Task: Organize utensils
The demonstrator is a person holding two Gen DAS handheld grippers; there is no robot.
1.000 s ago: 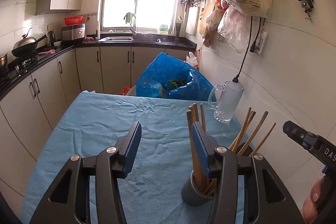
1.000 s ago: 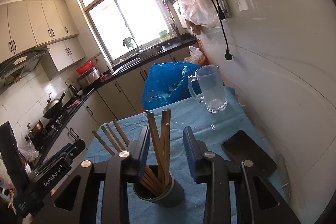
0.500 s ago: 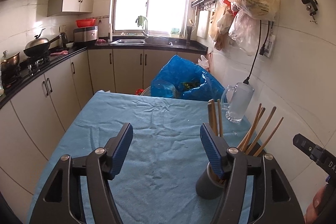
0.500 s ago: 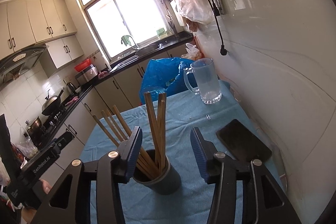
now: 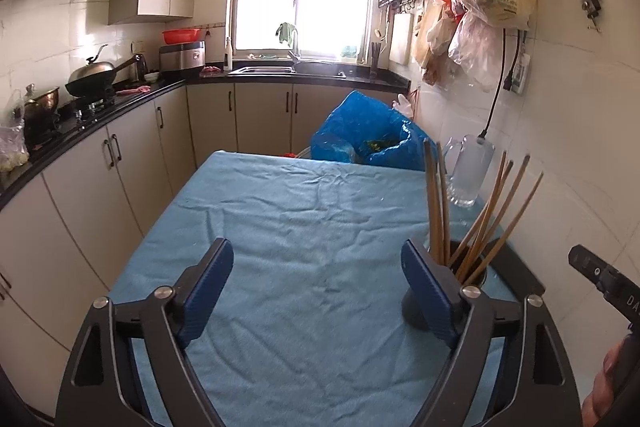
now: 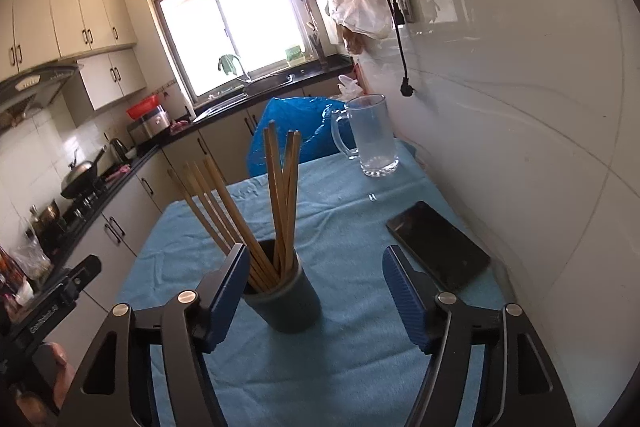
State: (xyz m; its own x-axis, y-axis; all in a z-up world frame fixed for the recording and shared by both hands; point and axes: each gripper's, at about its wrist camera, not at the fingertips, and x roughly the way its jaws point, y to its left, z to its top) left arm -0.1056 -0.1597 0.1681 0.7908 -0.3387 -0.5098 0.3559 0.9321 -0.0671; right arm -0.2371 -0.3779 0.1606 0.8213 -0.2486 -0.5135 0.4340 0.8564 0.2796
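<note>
A dark grey holder cup (image 6: 285, 301) stands on the blue tablecloth (image 6: 352, 227) with several wooden chopsticks (image 6: 280, 195) upright and leaning in it. My right gripper (image 6: 314, 291) is open and empty, its left finger just beside the cup. In the left wrist view the cup (image 5: 416, 303) and chopsticks (image 5: 472, 211) sit behind my right finger. My left gripper (image 5: 318, 287) is open and empty above the cloth.
A glass mug (image 6: 370, 135) stands at the table's far right near the wall. A black phone (image 6: 438, 245) lies on the cloth at the right. A blue bag (image 5: 368, 135) sits beyond the table's far edge. Kitchen counters (image 5: 100, 111) run along the left.
Both grippers opened wider and pulled back from the cup. The chopsticks that stood between the right gripper's fingers now stand free in the cup.
</note>
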